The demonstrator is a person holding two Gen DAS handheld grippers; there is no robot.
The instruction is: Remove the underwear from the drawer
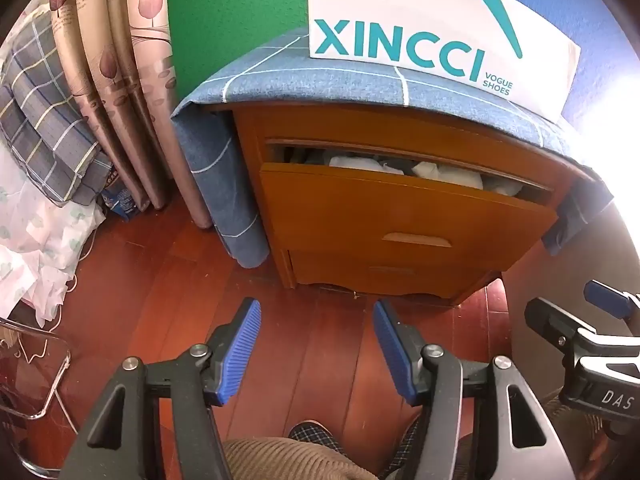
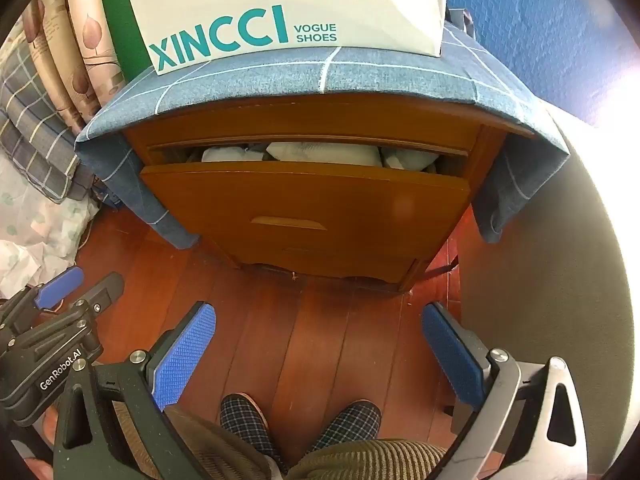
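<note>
The wooden nightstand [image 2: 320, 216] is standing against the blue wall, a blue checked cloth [image 2: 360, 76] is covering its top, and a white shoe box [image 2: 280, 8] is sitting on that cloth. Its upper drawer [image 1: 400, 208] is standing only a little pulled out — a narrow gap is showing above the drawer front. Through this gap, pale folded pieces, which I judge to be the underwear [image 2: 320, 152], are lying packed inside the drawer; nothing of them is hanging over the edge.

So the task is looking to be at an early stage: the drawer is partly open, but no piece is taken out yet. The gap is seeming too narrow for reaching in, so the drawer probably needs pulling further by its handle [image 2: 288, 223] first.

Both tools are hovering over the wooden floor, well apart from the nightstand. The left tool [image 1: 316, 344] is holding its blue pads half spread with nothing between them. The right tool [image 2: 320, 344] is standing fully spread — also empty. Below them the person's checked slippers [image 2: 248, 416] are showing.
</note>
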